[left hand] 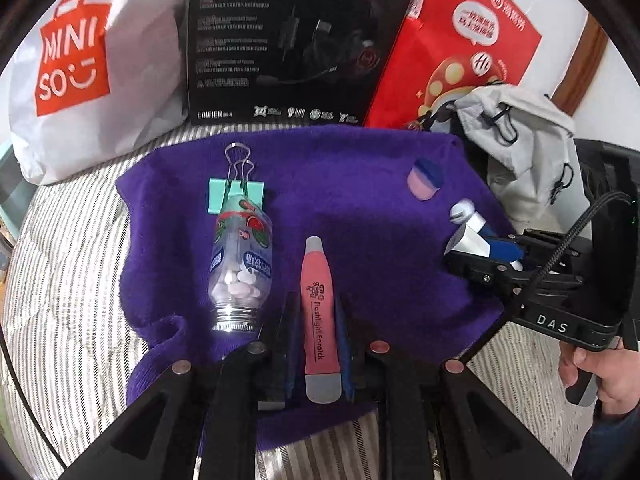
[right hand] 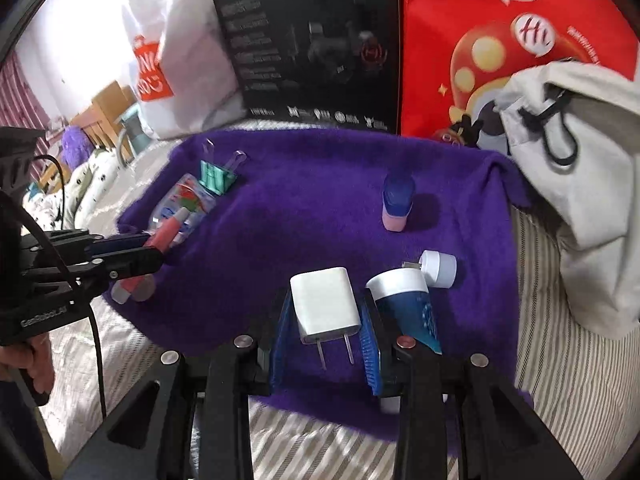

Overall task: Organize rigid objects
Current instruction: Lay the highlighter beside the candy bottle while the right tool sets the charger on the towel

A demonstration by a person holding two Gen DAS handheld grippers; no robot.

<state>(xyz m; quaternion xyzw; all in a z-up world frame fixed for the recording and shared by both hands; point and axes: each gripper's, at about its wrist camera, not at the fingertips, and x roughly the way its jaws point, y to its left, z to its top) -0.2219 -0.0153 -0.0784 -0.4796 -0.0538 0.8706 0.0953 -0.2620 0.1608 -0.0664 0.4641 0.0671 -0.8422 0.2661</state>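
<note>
A purple cloth lies on a striped bed. My left gripper is shut on a pink flashlight earpick, low over the cloth; it also shows in the right wrist view. My right gripper is shut on a white plug charger with its prongs toward the camera; the charger also shows in the left wrist view. A clear pill bottle lies beside a teal binder clip. A blue tube with a white cap and a small white cap lie at the right. A pink-and-blue capsule stands further back.
A white Miniso bag, a black box and a red bag stand behind the cloth. A grey drawstring pouch lies at the right. The striped bedding surrounds the cloth.
</note>
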